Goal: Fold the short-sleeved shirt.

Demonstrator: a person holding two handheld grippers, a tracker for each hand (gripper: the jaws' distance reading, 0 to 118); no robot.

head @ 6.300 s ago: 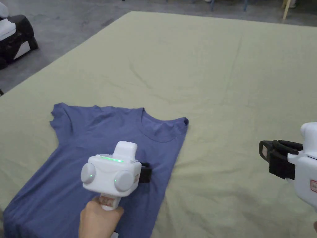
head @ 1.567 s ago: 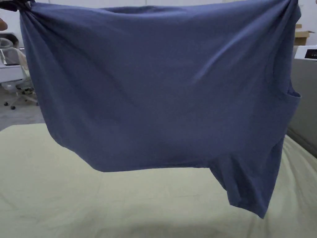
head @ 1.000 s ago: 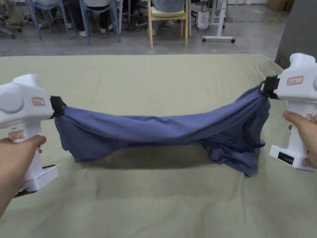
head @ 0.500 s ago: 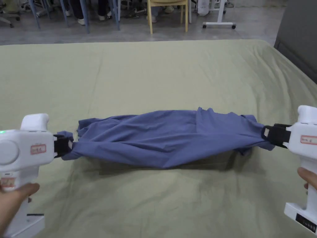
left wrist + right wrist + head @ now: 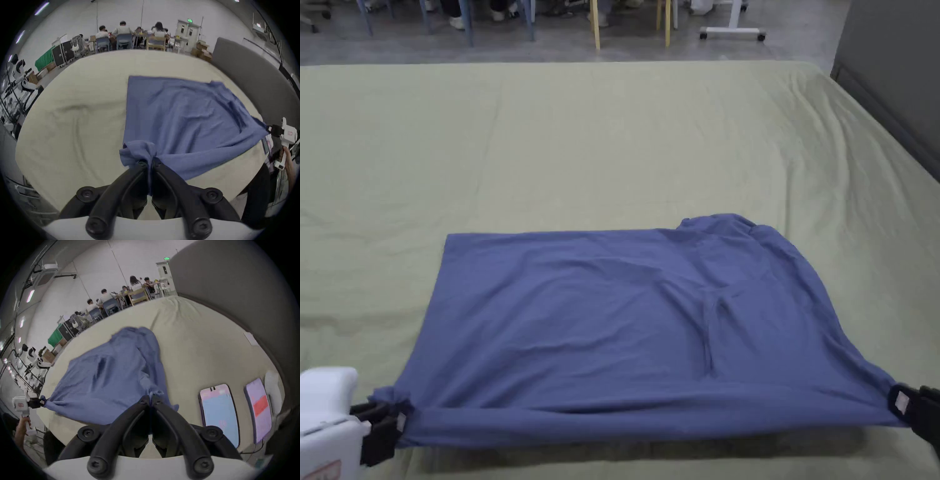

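Observation:
The blue short-sleeved shirt (image 5: 625, 325) lies spread over the pale green bed sheet (image 5: 612, 137), its far part flat and its near edge stretched taut between my grippers. At the near left corner my left gripper (image 5: 394, 425) is shut on a bunched piece of the shirt (image 5: 146, 154), with cloth caught between the jaws of the left gripper (image 5: 150, 162). My right gripper (image 5: 900, 403) is shut on the near right corner; the shirt (image 5: 113, 373) fans out from the right gripper (image 5: 150, 398). A sleeve fold sits at the far right of the shirt.
A grey padded headboard (image 5: 887, 75) runs along the bed's right side. Two phones with lit screens (image 5: 219, 415) lie on the sheet to the right of my right gripper. Chairs (image 5: 628, 15) and seated people (image 5: 123, 30) are beyond the far edge.
The shirt went from hanging in the air to a sagging strip between the grippers, and now lies spread on the bed. Both grippers have pulled toward me and lower, still holding its corners.

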